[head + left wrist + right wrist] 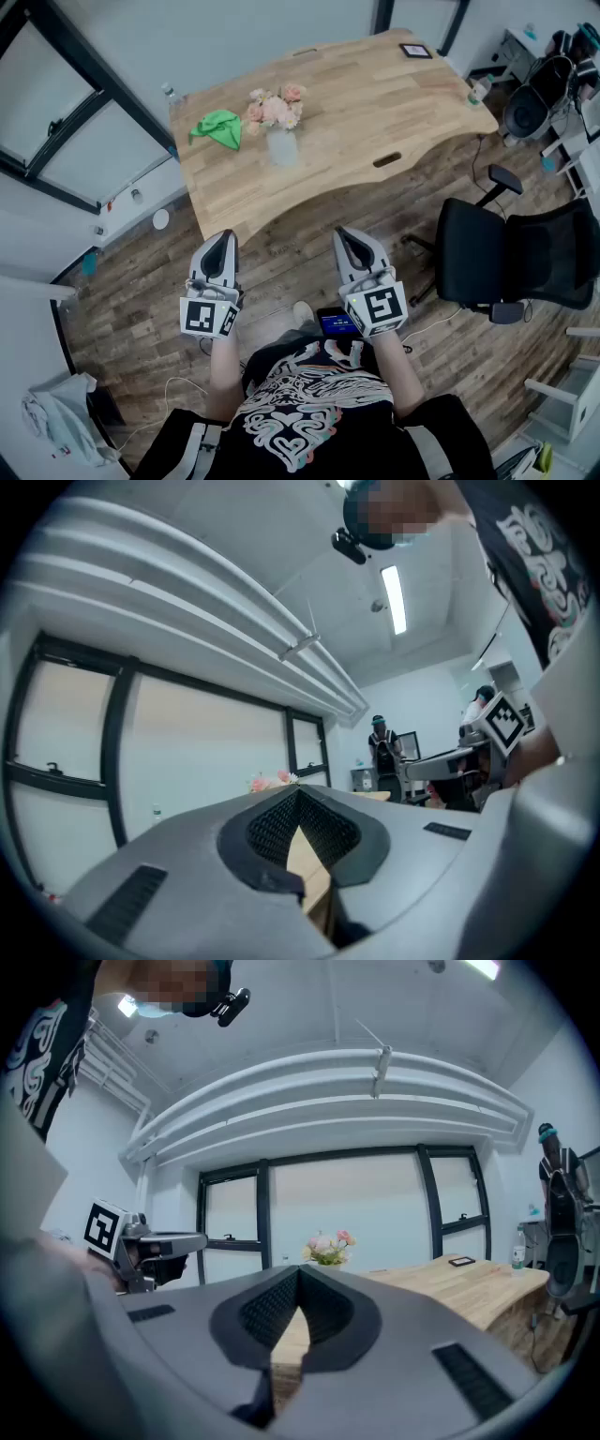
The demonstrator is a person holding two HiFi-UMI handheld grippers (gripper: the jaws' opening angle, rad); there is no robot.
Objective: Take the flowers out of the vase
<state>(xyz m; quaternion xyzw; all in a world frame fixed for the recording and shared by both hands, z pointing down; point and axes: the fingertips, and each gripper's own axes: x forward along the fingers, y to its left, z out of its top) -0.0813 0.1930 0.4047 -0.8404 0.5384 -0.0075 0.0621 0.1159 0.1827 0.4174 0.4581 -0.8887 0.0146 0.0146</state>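
With the left gripper and right gripper both empty, jaws together, well short of the desk, the pink flowers in the pale vase on it look light and crushable, best pinched low, under the blooms.

A bunch of pink and cream flowers stands upright in a pale, translucent vase. Both sit in the upper middle of the head view, on the light wooden desk.
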